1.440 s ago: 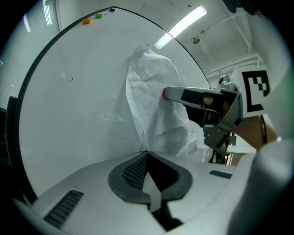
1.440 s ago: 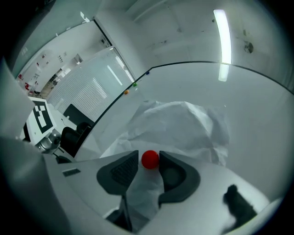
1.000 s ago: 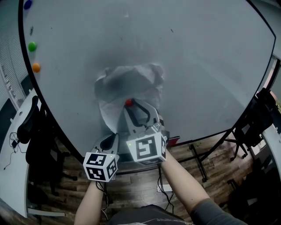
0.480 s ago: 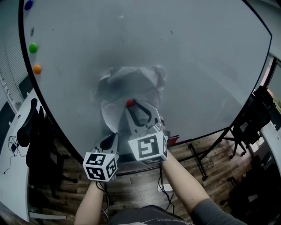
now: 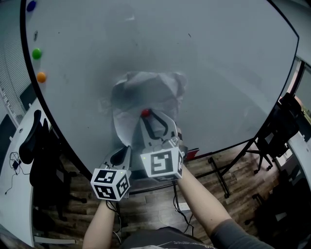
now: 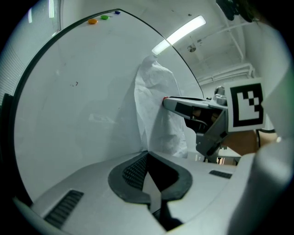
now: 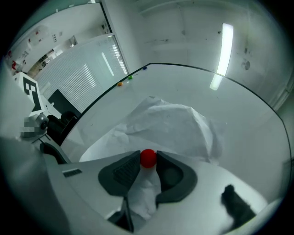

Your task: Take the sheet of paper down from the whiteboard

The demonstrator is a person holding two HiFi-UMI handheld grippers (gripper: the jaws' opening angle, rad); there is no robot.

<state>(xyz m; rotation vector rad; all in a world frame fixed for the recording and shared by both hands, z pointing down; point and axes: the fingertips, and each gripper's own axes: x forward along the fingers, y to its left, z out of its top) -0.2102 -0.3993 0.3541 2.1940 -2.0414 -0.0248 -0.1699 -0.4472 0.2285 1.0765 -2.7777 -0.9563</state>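
A crumpled white sheet of paper [image 5: 146,92] hangs on the whiteboard [image 5: 223,73] under a red magnet [image 5: 145,113]. My right gripper [image 5: 147,115] points at the board, and the red magnet [image 7: 148,157] sits between its fingertips, touching both pads. Its jaws are opening slightly. My left gripper [image 5: 121,151] is lower left, at the sheet's bottom edge. In the left gripper view its tips [image 6: 147,153] meet on that edge of the paper [image 6: 158,110], with a pale sliver between the pads. The right gripper [image 6: 171,101] shows there from the side.
Blue [image 5: 31,5], green [image 5: 36,53] and orange [image 5: 41,77] magnets sit at the board's upper left. A black chair [image 5: 34,141] and a desk stand to the left. Another chair [image 5: 286,126] and the board's stand legs [image 5: 221,177] are on the wooden floor to the right.
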